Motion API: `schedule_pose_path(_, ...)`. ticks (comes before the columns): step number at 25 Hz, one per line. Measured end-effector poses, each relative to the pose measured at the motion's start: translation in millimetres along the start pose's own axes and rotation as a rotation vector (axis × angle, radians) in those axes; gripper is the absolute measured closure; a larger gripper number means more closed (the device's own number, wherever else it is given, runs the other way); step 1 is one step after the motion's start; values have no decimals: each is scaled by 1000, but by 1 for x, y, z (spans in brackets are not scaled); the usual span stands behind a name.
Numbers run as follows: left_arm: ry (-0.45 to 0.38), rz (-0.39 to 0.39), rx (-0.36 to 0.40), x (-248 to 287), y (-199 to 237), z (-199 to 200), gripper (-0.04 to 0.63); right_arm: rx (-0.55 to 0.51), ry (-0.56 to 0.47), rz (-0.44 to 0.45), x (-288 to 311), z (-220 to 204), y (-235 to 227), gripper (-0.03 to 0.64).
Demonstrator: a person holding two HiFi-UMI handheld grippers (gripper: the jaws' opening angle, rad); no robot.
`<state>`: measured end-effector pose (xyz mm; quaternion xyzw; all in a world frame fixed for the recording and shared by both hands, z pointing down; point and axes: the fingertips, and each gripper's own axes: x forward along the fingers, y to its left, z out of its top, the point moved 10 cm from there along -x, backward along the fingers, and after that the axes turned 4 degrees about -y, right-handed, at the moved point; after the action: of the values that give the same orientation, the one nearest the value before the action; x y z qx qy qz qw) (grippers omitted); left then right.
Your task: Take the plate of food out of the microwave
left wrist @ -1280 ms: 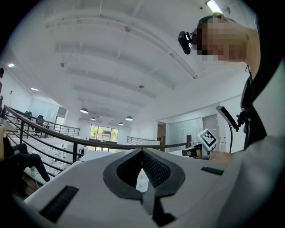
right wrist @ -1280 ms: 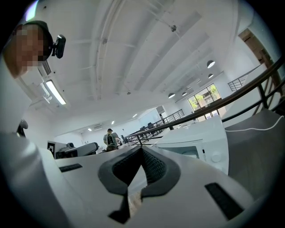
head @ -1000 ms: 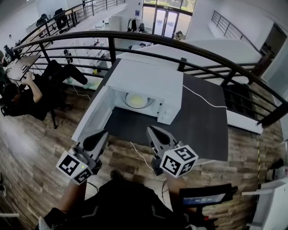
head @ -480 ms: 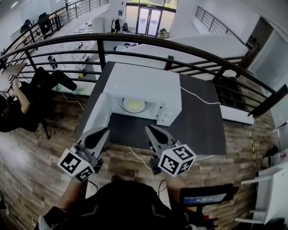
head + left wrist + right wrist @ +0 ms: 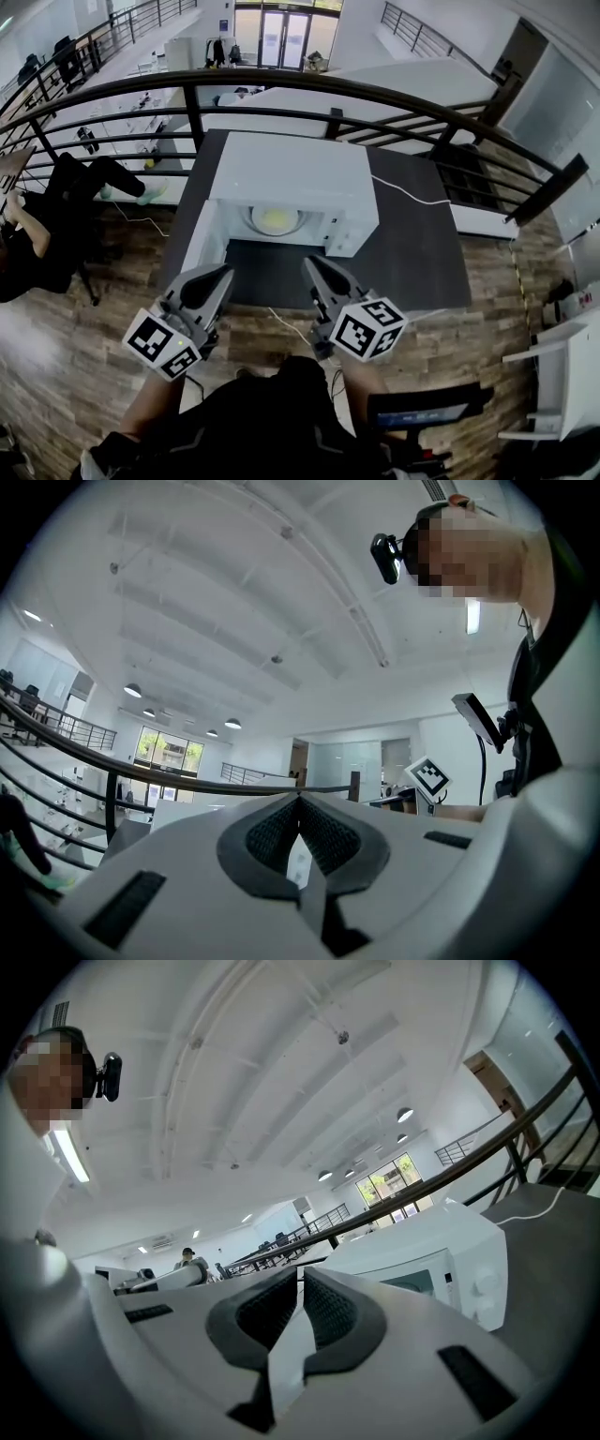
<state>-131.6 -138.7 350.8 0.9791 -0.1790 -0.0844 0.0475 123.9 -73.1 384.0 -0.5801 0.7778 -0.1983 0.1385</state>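
In the head view, the white microwave (image 5: 291, 178) sits in the upper middle of the frame with its door (image 5: 204, 251) open. The plate of food (image 5: 276, 219) is inside it. The left gripper (image 5: 217, 274) and right gripper (image 5: 312, 263) hover lower down. In the left gripper view, the jaws are pressed together on nothing. In the right gripper view, the jaws are pressed together too, and they are empty.

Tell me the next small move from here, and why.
Probably reach the right hand-held gripper forward toward the open white box-shaped microwave while opening its jaws: the round pale plate of yellow food sits inside, and this one and the left hand-held gripper are shut, empty and short of it.
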Motion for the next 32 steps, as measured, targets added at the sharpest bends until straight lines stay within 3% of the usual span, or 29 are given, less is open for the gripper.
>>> schedule_pose_path(7, 18, 41, -35, 21, 22, -11, 594, 69, 18, -32, 26, -8, -33, 584)
schedule_pose_path(13, 4, 114, -14, 31, 36, 1, 594, 168, 35, 10, 56, -23, -68, 572)
schedule_pose_path(22, 58, 190, 7, 44, 53, -9, 592, 309, 101, -35, 96, -59, -120, 543)
schedule_pose_path(27, 124, 213, 18, 51, 61, -23, 592, 447, 156, -55, 114, -88, -147, 498)
schedule_pose_path(32, 137, 243, 9, 56, 68, -27, 592, 633, 193, -87, 134, -119, -174, 457)
